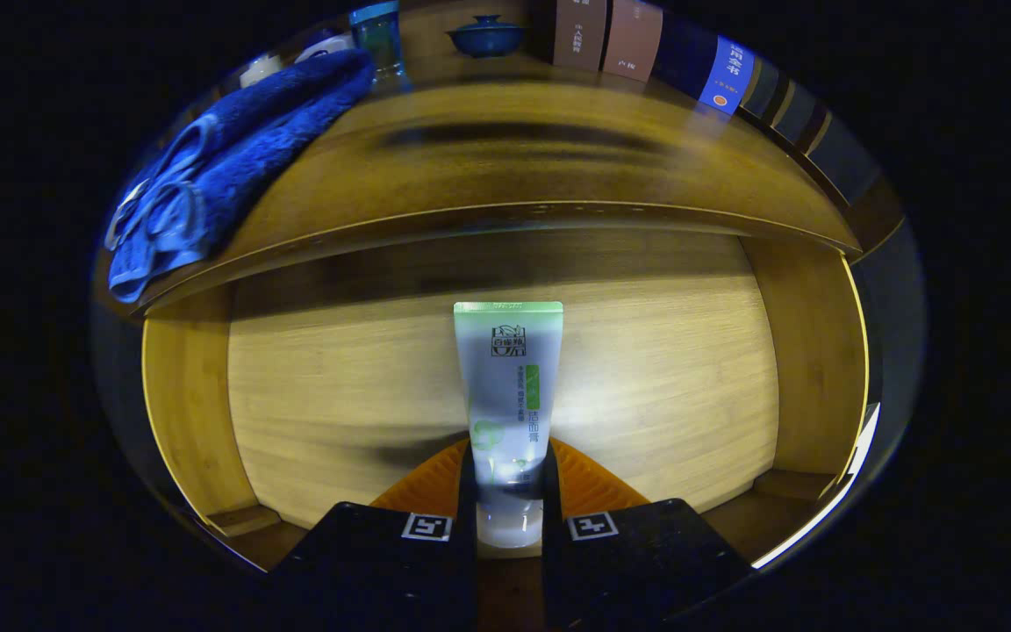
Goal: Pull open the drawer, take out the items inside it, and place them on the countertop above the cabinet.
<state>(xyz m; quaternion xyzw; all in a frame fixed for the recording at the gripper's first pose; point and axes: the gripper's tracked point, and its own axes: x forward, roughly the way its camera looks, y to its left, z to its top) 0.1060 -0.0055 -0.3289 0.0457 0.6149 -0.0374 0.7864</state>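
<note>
Gripper view: at the bottom centre of the frame the gripper (510,491) has both fingers (469,478) pressed against the cap end of a tube (510,386). The tube points straight ahead over the floor of the open drawer (646,386), a hold that should let it come out in line with the fingers. The drawer floor around it is bare wood, with side walls at far left and right, so there looks to be free room on both sides. Above, across the middle of the frame, runs the front edge of the bench (505,167), which I judge must be cleared on lifting. A blue towel (233,158) lies on the bench at upper left; a bowl (488,37) and books (611,39) stand along the top, leaving the middle open.
</note>
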